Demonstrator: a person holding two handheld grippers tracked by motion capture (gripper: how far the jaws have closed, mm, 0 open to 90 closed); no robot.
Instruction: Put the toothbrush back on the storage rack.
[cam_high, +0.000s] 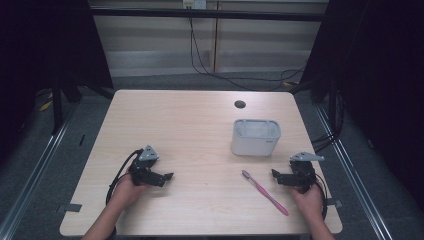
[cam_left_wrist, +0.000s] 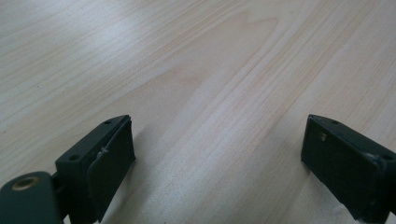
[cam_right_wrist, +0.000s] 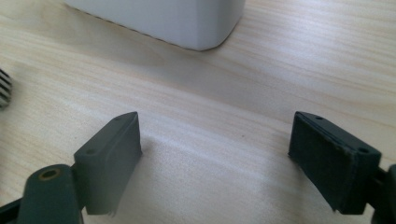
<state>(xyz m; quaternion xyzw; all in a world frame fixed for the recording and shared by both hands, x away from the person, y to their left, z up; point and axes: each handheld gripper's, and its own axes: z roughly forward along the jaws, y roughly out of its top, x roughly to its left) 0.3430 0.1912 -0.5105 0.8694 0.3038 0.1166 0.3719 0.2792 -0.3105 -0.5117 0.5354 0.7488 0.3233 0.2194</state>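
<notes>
Pink toothbrush (cam_high: 265, 192) beside right gripper (cam_high: 278, 176), white holder (cam_high: 255, 137) behind, both grippers' jaws released

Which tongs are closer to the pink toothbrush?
The right tongs. They sit open just to the right of the pink toothbrush, near its brush end, not touching it. The left tongs, also open, rest far off on the left side of the table.

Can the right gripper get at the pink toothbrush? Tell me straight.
Probably yes: the right gripper rests open beside the toothbrush, with bare table between them and the white holder farther back.
</notes>
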